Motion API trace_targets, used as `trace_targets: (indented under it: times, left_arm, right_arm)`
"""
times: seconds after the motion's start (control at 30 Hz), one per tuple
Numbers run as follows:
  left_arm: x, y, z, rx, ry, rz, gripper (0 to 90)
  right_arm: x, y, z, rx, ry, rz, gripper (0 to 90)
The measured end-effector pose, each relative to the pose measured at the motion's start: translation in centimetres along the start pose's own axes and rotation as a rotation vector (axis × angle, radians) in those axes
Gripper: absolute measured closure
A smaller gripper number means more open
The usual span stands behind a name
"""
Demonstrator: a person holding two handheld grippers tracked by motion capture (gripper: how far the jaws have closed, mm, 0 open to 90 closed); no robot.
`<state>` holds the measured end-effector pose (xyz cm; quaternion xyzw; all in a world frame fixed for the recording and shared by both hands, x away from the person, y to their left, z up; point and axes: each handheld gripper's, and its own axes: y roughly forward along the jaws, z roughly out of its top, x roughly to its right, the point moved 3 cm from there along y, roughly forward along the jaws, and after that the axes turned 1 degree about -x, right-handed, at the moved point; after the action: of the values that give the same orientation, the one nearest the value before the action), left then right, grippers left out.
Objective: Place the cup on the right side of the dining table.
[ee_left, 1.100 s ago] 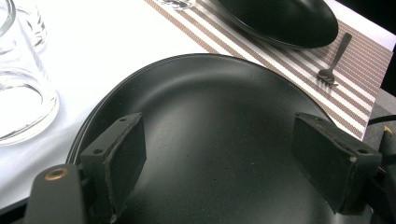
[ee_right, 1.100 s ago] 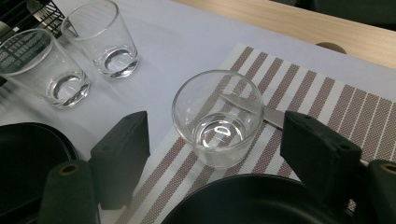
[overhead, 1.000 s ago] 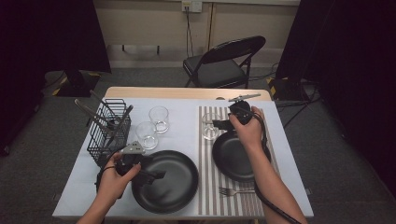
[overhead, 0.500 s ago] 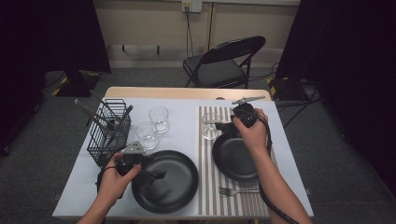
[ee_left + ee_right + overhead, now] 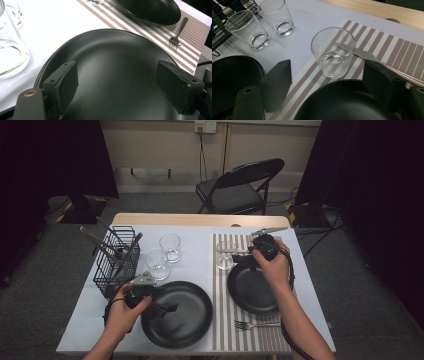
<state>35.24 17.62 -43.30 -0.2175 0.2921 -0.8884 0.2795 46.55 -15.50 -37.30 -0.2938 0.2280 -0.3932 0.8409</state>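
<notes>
Right gripper (image 5: 239, 260): held over the far rim of the smaller black plate (image 5: 252, 290), on the striped placemat (image 5: 225, 315). Jaws stand wide apart, nothing between the pads, nothing gripped. In the right gripper view the glass on the placemat (image 5: 333, 51) stands upright just ahead of the jaws, roughly on the line between them and apart from both pads. Its base is close to the plate's rim; contact with the rim possible, but the angle does not settle it. A knife (image 5: 372, 57) lies flat on the placemat just behind the glass, blade running off toward the gripper's right jaw.

Left gripper (image 5: 167, 308): held low over the larger black plate (image 5: 187, 317), near that plate's left rim. Jaws released and spread wide; in the left gripper view both pads hang above the plate's surface with only bare plate between them. Whether the pads touch the plate is unclear.

Beyond the left gripper, ahead and to its left: two empty glasses (image 5: 164, 256) upright on the bench (image 5: 90, 320), near each other, one nearer the gripper. Further left of them a black wire caddy (image 5: 117, 262) holding utensils.

A fork (image 5: 255, 324) lies flat on the placemat, on the person's side of the smaller plate, well behind the right gripper.
</notes>
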Motion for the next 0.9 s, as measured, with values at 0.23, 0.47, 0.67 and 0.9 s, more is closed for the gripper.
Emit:
trace_targets:
  times: [0.23,0.47,0.67,0.9]
  left_arm:
    - [0.0,0.0,0.0,0.001,-0.003,0.0,18.3]
    - [0.0,0.1,0.0,-0.004,-0.001,0.0,18.3]
    - [0.0,0.2,-0.1,-0.007,0.003,0.0,18.4]
    - [0.0,0.3,-0.1,-0.006,-0.001,-0.001,18.4]
  right_arm:
    - [0.1,-0.2,-0.8,-0.004,0.008,0.0,23.2]
    - [0.2,-0.2,-1.6,-0.012,0.002,0.005,23.2]
    - [0.2,-0.3,-1.9,-0.005,0.002,0.009,23.2]
    - [0.1,-0.4,-2.5,-0.006,-0.008,0.017,23.2]
